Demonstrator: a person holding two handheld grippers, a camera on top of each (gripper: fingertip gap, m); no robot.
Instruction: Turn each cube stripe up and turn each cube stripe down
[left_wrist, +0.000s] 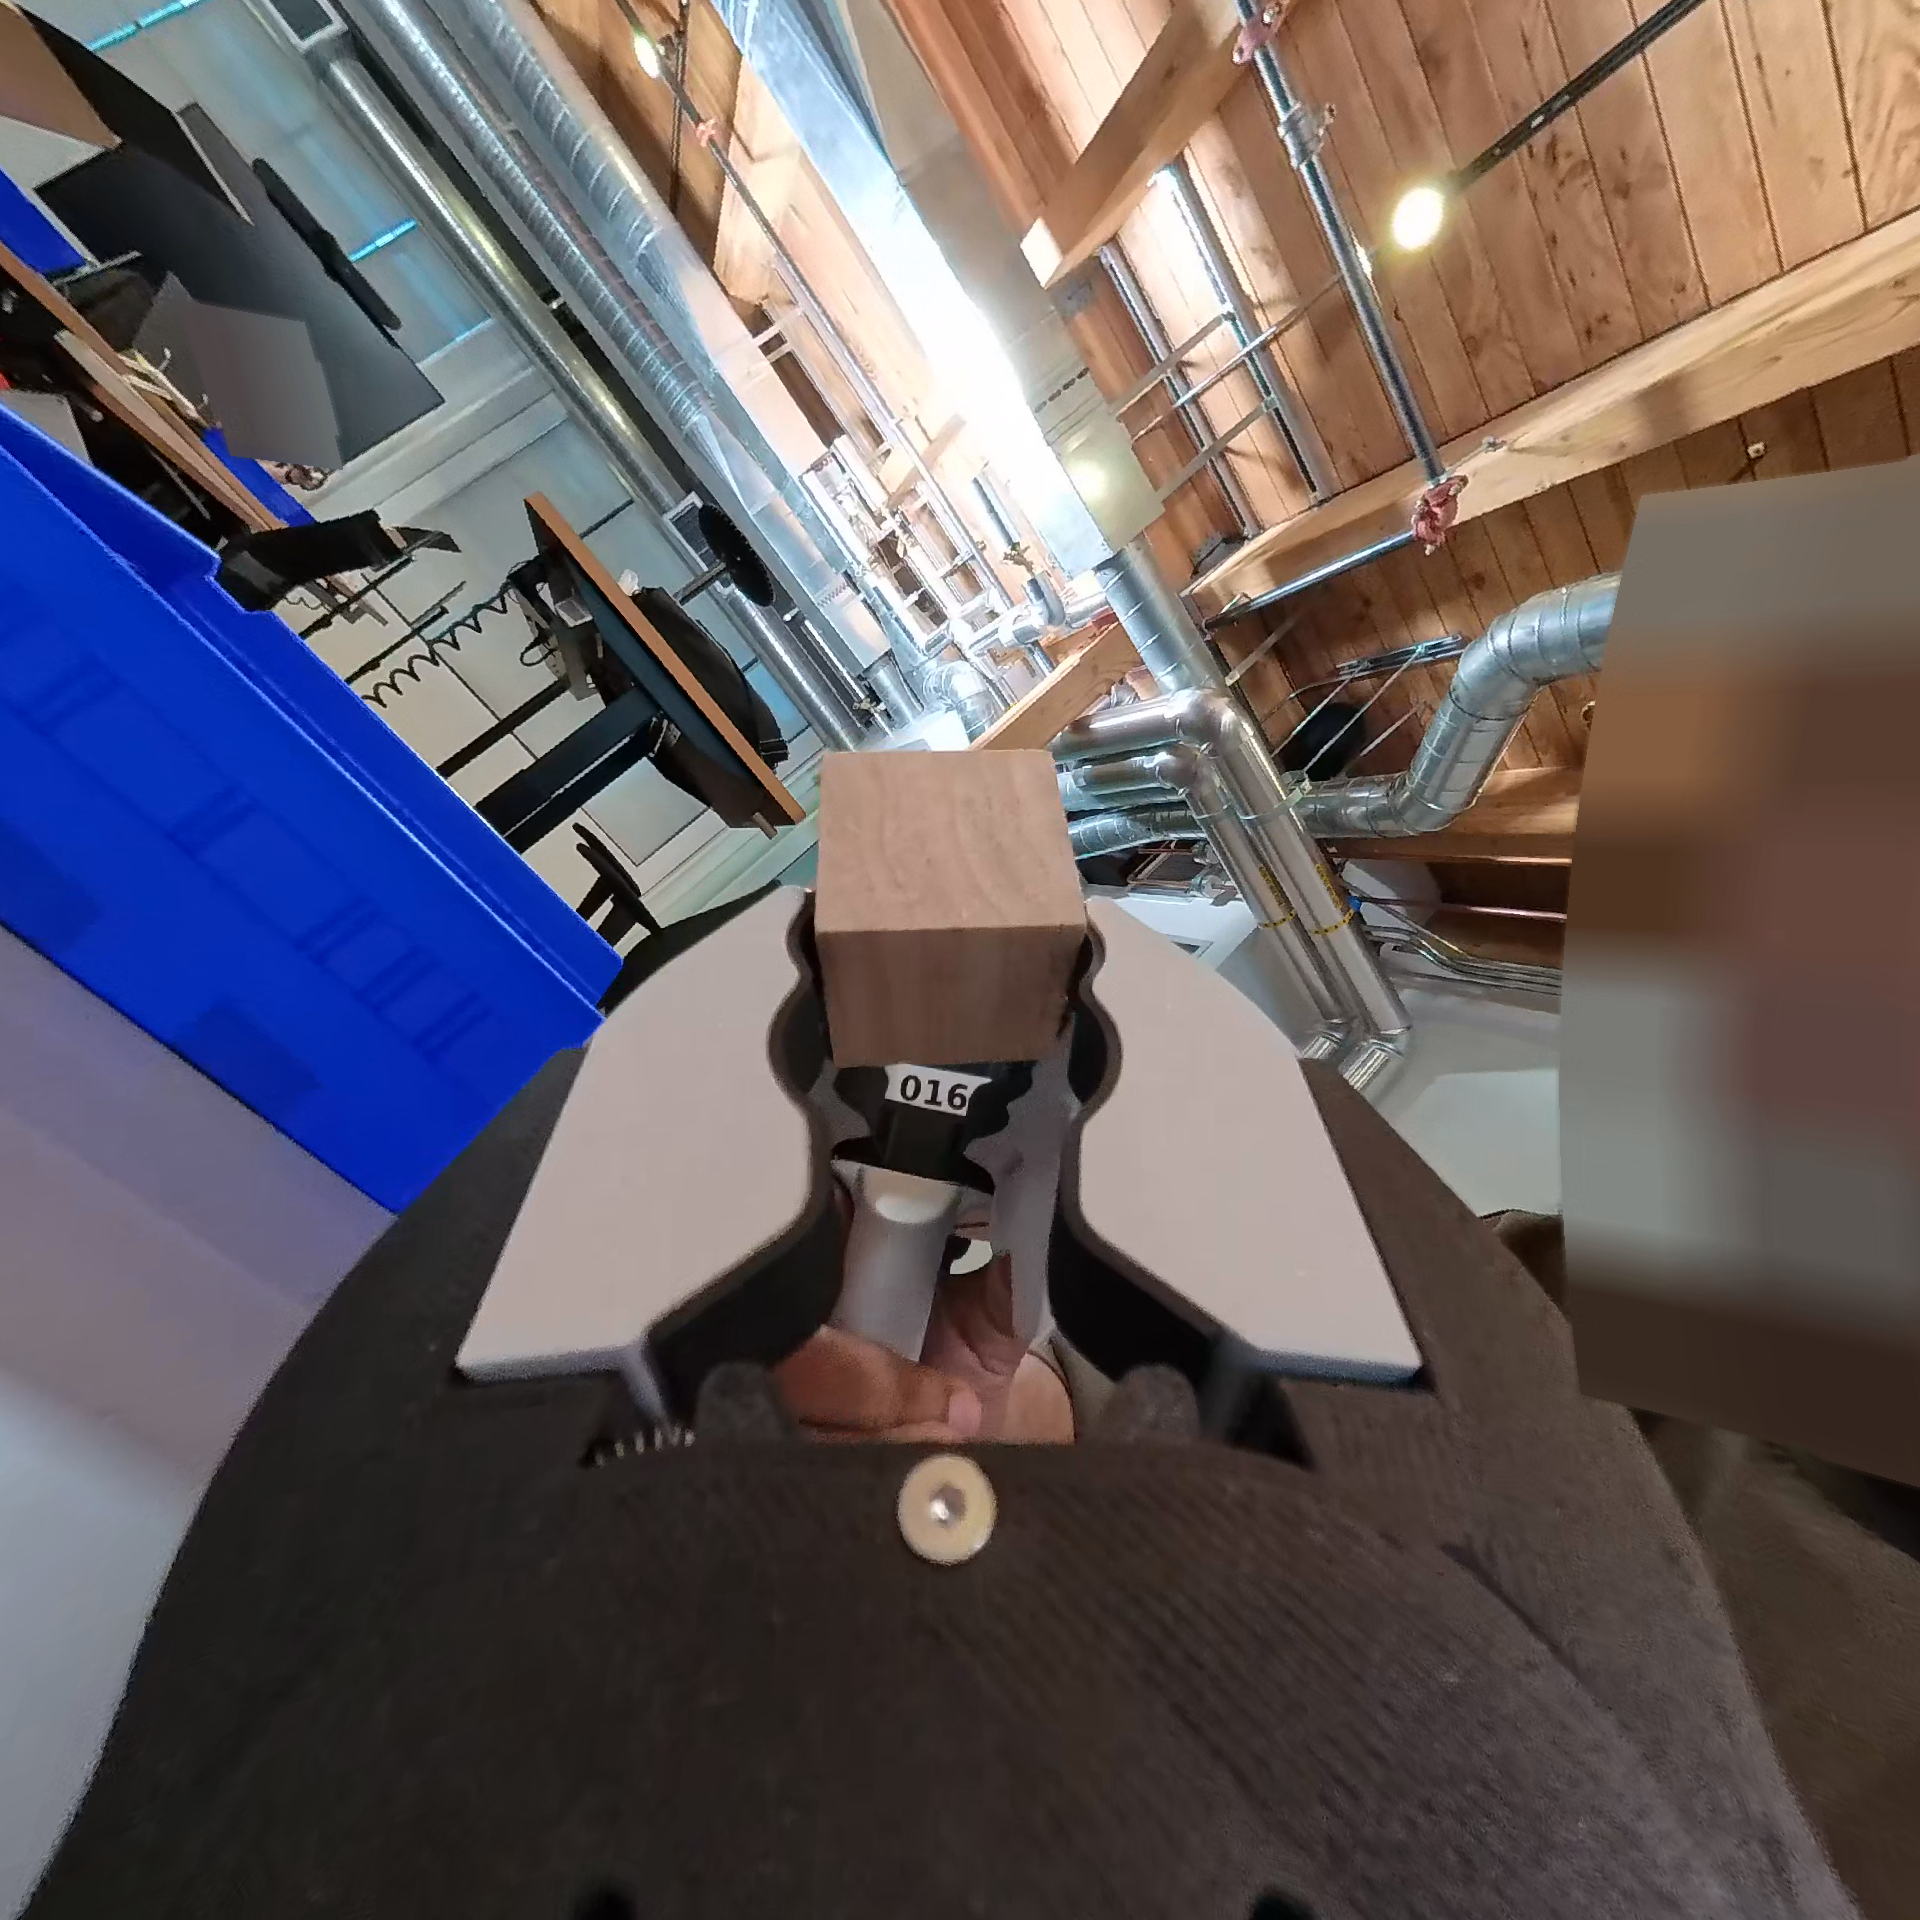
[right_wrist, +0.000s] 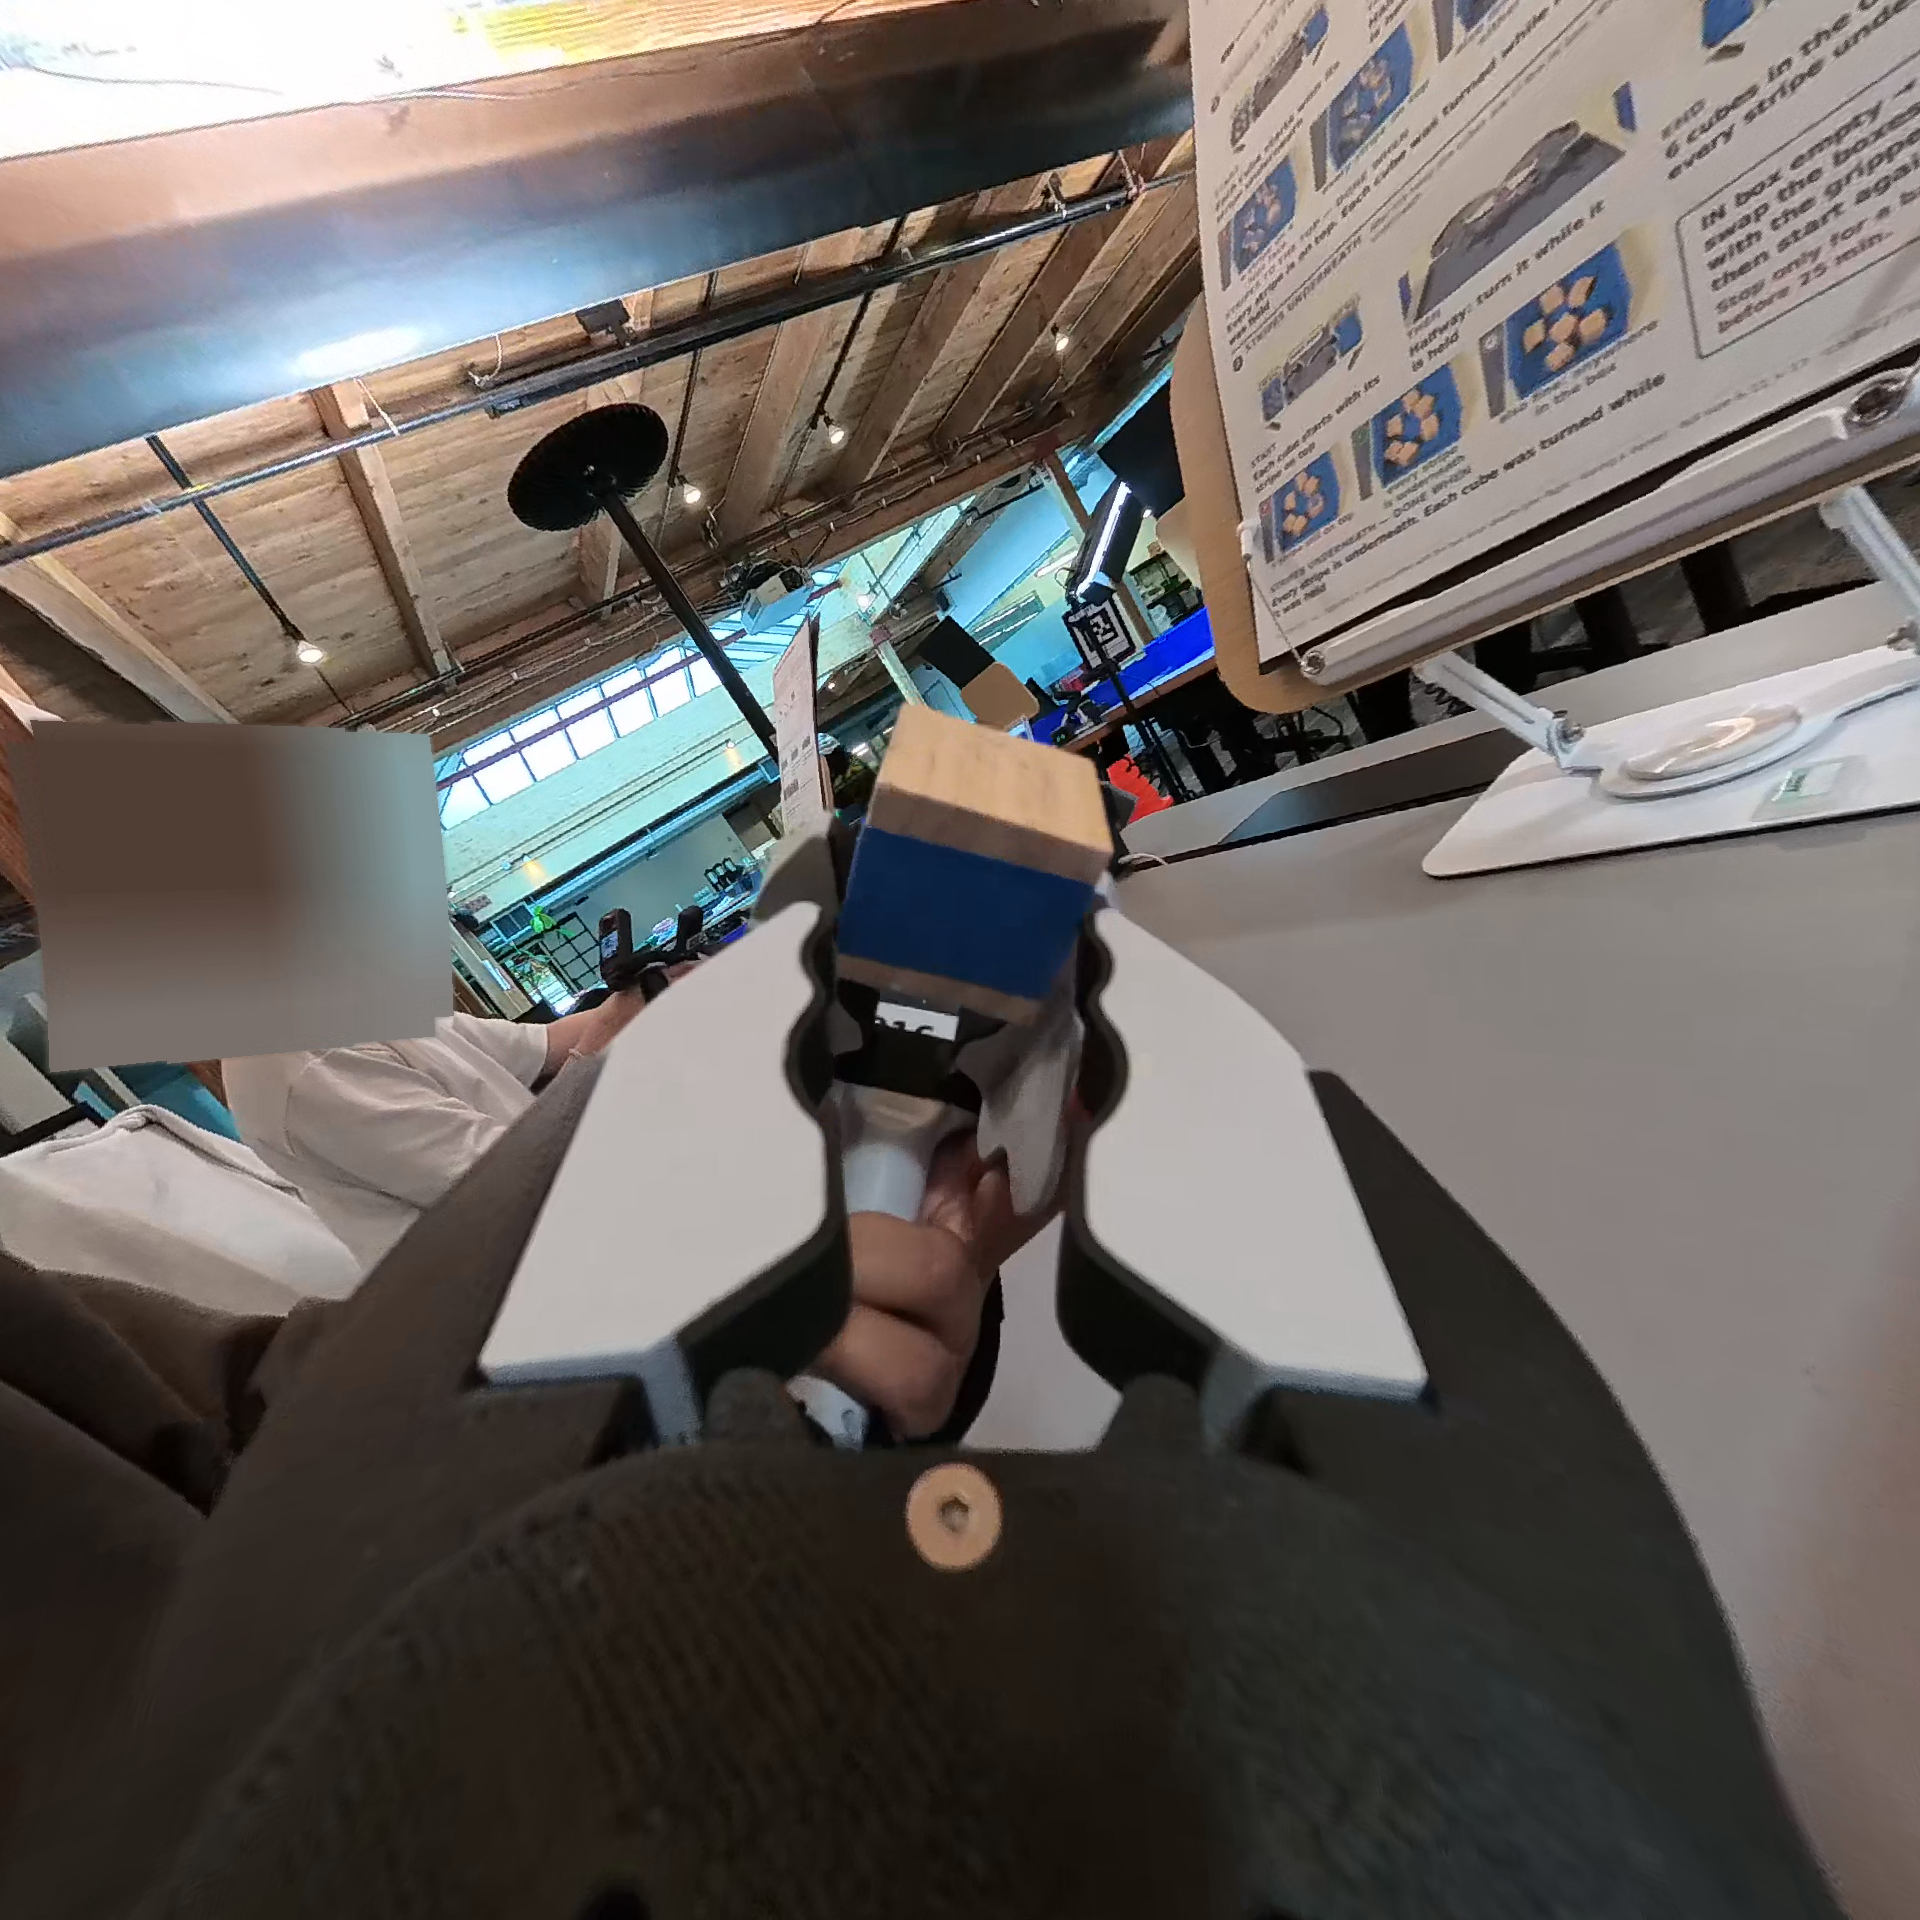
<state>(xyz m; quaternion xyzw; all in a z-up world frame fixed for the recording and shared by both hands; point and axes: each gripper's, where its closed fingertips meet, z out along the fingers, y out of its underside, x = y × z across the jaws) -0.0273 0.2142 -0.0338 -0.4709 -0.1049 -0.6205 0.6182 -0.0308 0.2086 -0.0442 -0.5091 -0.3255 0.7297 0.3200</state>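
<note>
Wooden cube (left_wrist: 948, 914) clamped by both tongs (left_wrist: 951, 971) (right_wrist: 961, 940).

A wooden cube (right_wrist: 977, 883), held aloft at frame centre in both wrist views, shows a broad blue stripe (right_wrist: 961, 925) in the right view and plain wood faces in the left.

Wooden plank ceiling (left_wrist: 1558, 208) with beams, silver ducts (left_wrist: 1496, 696) and pipes, round spotlights (left_wrist: 1418, 216) lit. Desks (left_wrist: 665, 665) on black legs. Grey tabletop (right_wrist: 1558, 1091), instruction sheet stand (right_wrist: 1558, 312), skylight windows (right_wrist: 582, 727) beyond.
</note>
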